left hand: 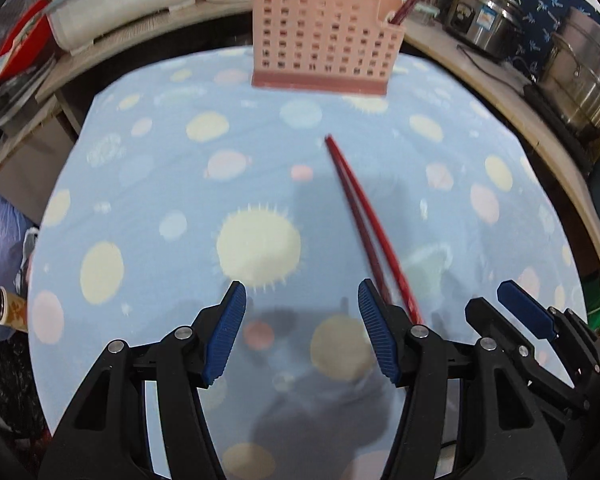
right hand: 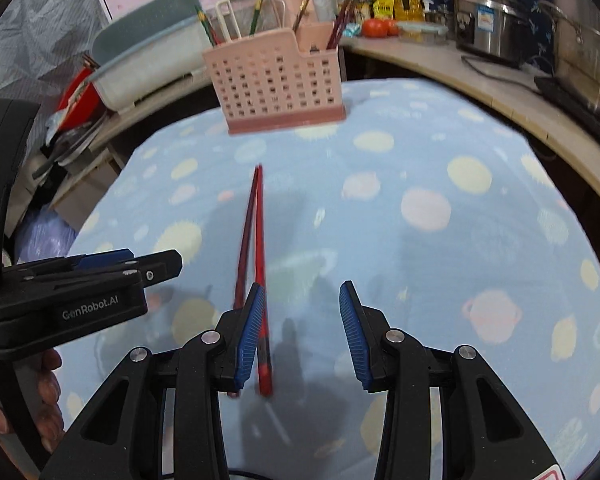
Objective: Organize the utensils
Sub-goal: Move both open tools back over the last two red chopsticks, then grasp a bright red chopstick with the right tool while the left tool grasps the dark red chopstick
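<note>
One "GenRobot.AI" mark, left gripper (right hand: 100, 276)

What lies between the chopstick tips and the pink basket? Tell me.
Only bare spotted cloth, in both wrist views, lies between the red chopsticks and the pink basket.

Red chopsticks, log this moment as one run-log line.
red chopsticks: lying on dotted cloth | left tongs: open, empty | right tongs: open, empty | pink utensil basket: upright beyond tips
</note>
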